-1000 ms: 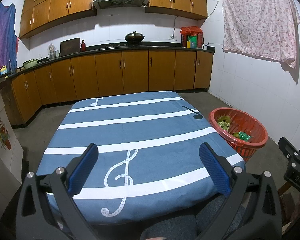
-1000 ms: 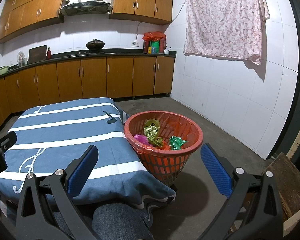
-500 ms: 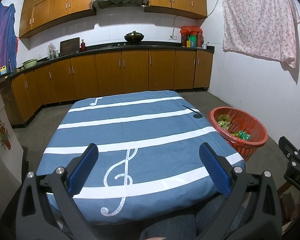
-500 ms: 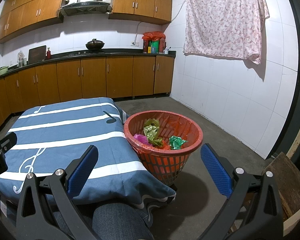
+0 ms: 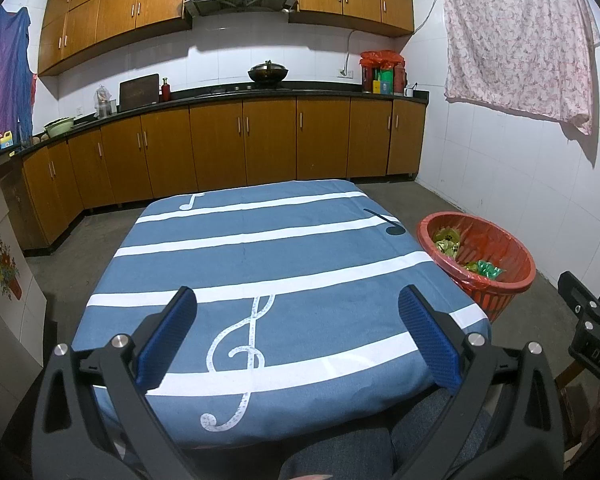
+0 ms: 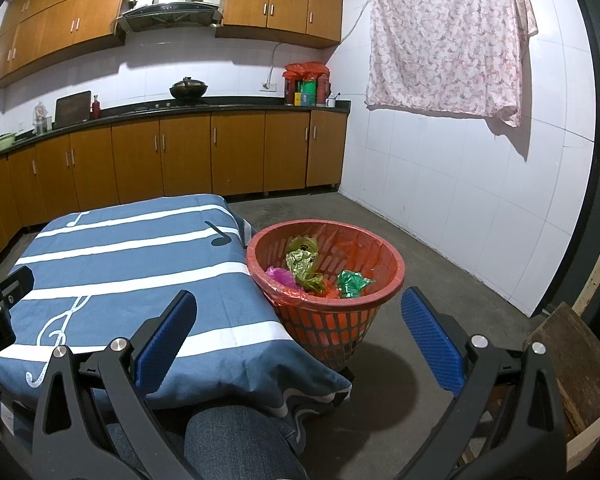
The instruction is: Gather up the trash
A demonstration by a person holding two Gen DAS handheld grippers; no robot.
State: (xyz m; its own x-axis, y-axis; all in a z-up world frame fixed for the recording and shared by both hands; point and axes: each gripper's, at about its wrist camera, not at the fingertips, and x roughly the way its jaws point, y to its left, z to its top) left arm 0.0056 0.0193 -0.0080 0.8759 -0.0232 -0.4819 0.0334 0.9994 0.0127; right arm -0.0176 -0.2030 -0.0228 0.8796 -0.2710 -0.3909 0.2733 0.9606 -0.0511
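A red plastic basket (image 6: 374,252) stands on the floor at the table's right side, seen also in the left wrist view as the basket (image 5: 512,280). Inside lie crumpled wrappers: a yellow-green one (image 6: 300,260), a pink one (image 6: 280,276) and a green one (image 6: 352,283). My left gripper (image 5: 298,300) hovers open over the near edge of the blue cloth, nothing between its blue pads. My right gripper (image 6: 298,300) is open too, held low in front of the basket and empty. No loose trash shows on the cloth.
The table (image 5: 260,252) wears a blue cloth with white stripes and music notes. Brown cabinets and a dark counter (image 5: 260,92) run along the back wall. A person's knee in jeans (image 6: 236,440) sits below the grippers. A wooden stool (image 6: 572,360) stands at the right.
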